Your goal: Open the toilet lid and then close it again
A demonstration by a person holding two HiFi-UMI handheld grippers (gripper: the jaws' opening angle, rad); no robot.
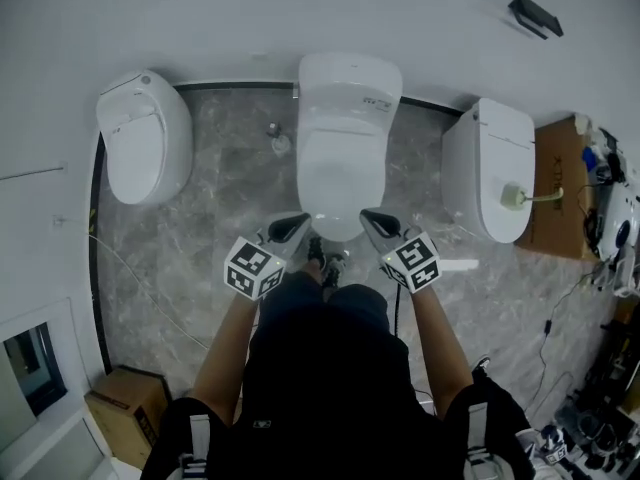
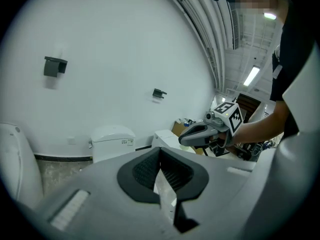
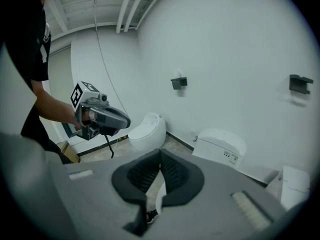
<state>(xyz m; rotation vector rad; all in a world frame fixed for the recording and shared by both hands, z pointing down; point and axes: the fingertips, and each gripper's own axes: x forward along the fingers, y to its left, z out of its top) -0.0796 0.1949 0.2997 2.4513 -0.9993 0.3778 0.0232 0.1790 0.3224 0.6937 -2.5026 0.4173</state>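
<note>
The middle white toilet (image 1: 341, 118) stands against the wall with its lid (image 1: 340, 178) down. Both grippers hover in front of its front edge, apart from it. My left gripper (image 1: 296, 226) is shut and holds nothing. My right gripper (image 1: 370, 218) is shut too, with nothing in it. In the left gripper view the shut jaws (image 2: 161, 170) point toward the toilet's tank (image 2: 113, 140), and the right gripper (image 2: 199, 134) shows at the right. In the right gripper view the shut jaws (image 3: 160, 170) face the tank (image 3: 220, 148), and the left gripper (image 3: 107, 118) floats at the left.
An oval toilet (image 1: 145, 136) stands to the left and a third toilet (image 1: 492, 166) to the right. Cardboard boxes sit at the lower left (image 1: 122, 402) and far right (image 1: 560, 188). Cables and gear (image 1: 610, 218) crowd the right side. The person's feet (image 1: 325, 264) are below the bowl.
</note>
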